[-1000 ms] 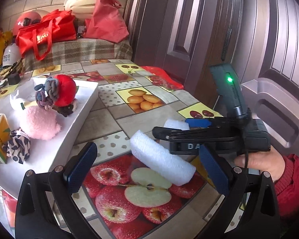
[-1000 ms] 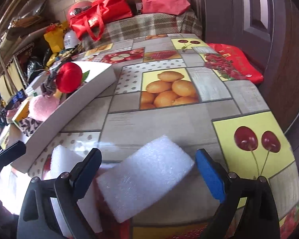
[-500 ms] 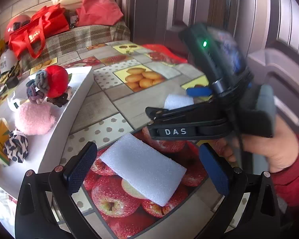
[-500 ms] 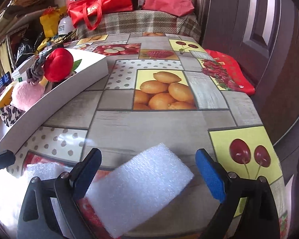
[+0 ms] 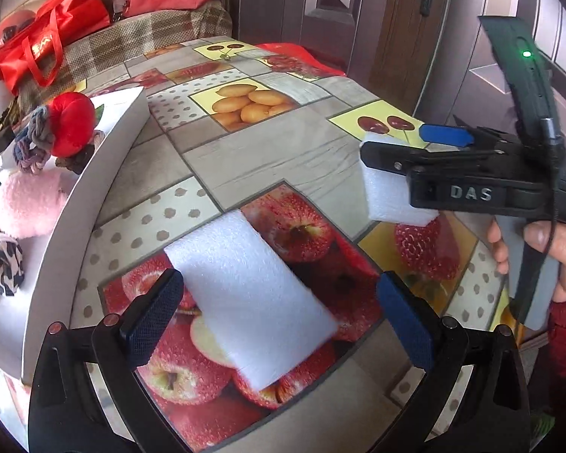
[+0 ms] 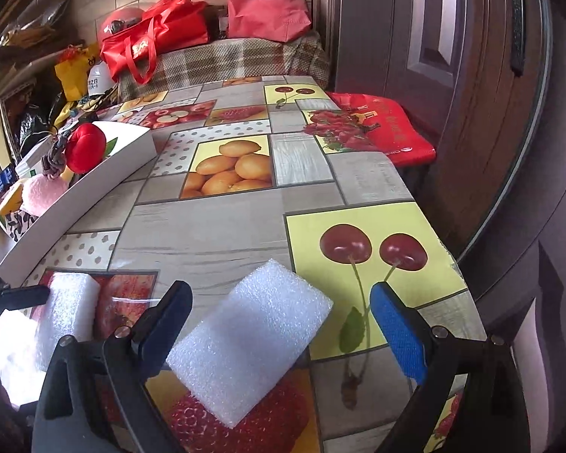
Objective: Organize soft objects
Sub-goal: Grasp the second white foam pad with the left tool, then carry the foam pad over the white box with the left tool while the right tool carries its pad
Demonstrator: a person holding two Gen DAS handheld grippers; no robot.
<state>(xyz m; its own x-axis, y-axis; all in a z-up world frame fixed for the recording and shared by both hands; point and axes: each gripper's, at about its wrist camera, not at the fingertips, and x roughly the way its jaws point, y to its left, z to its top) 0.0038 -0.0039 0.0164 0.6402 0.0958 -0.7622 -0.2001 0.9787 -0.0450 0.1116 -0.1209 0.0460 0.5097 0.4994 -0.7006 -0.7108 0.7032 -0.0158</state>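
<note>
Currently, two white foam blocks are lying flat on the fruit-print tablecloth [image 6: 222, 234], one under each tool. Seen from the left wrist, the left gripper [image 5: 279, 313] is standing wide, its dark-padded fingers spread to either side of the near foam block [image 5: 251, 302], which is resting on the apple panel; whether the left pad is touching the block's edge cannot be told. Seen from the right wrist, the right gripper [image 6: 279, 326] is likewise standing wide around the second foam block [image 6: 251, 349], which is lying askew over the strawberry panel beside the cherry panel, clear of the right blue pad and close to the left one. That same tool is showing side-on at the right of the left-wrist view, held by a hand [image 5: 547, 253] in a red sleeve. At the left, a white tray [image 5: 105, 173] is sitting on the table, holding a red plush toy [image 5: 71, 124], a pink fluffy toy [image 5: 28, 204], a knotted rope toy [image 5: 32, 139] and a spotted fabric piece [image 5: 2, 264]. At the far end, red bags [image 6: 154, 45] are resting on a checked cloth [image 6: 230, 64].
</note>
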